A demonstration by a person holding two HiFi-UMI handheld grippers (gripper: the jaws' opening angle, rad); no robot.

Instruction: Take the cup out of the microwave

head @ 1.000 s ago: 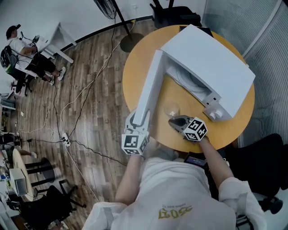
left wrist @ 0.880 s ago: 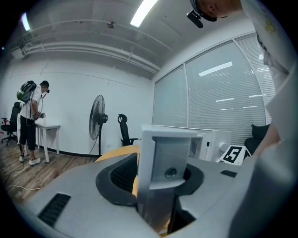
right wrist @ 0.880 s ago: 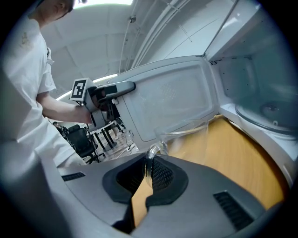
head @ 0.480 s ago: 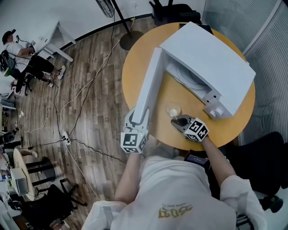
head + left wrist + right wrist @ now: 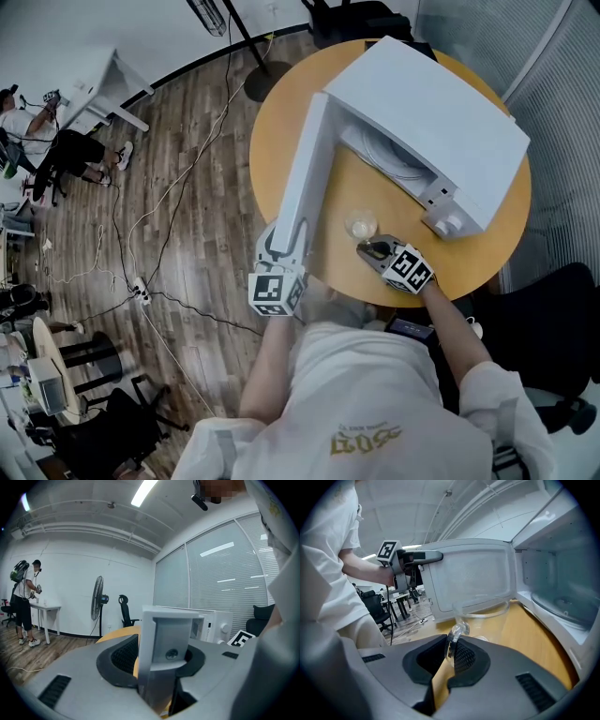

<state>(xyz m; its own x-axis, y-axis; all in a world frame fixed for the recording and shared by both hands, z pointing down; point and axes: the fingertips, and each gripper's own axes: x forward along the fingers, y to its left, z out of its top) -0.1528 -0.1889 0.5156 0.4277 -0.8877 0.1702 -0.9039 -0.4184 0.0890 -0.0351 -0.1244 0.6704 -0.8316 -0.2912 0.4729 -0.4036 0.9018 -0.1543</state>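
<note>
A clear glass cup (image 5: 360,227) stands on the round wooden table (image 5: 281,122) in front of the open white microwave (image 5: 441,112). My right gripper (image 5: 370,248) is behind it, shut on the cup's handle (image 5: 457,632). Its jaws have just been opening slightly, and the handle is still between them. In the right gripper view the cup (image 5: 487,613) stands just past the right gripper (image 5: 452,651). My left gripper (image 5: 281,246) is shut on the free edge of the microwave door (image 5: 305,178), which stands wide open. That door edge (image 5: 164,653) fills the gap of the left gripper (image 5: 161,667).
The glass turntable (image 5: 394,159) lies inside the microwave cavity (image 5: 562,588). The table's near edge is close under both grippers. A black chair (image 5: 553,337) stands at the right. Cables (image 5: 169,216) run over the wooden floor, and a person (image 5: 37,141) sits far left.
The right gripper has rolled a little on the cup's handle. The cup stays at about the same spot on the table. The left gripper holds the door still.
</note>
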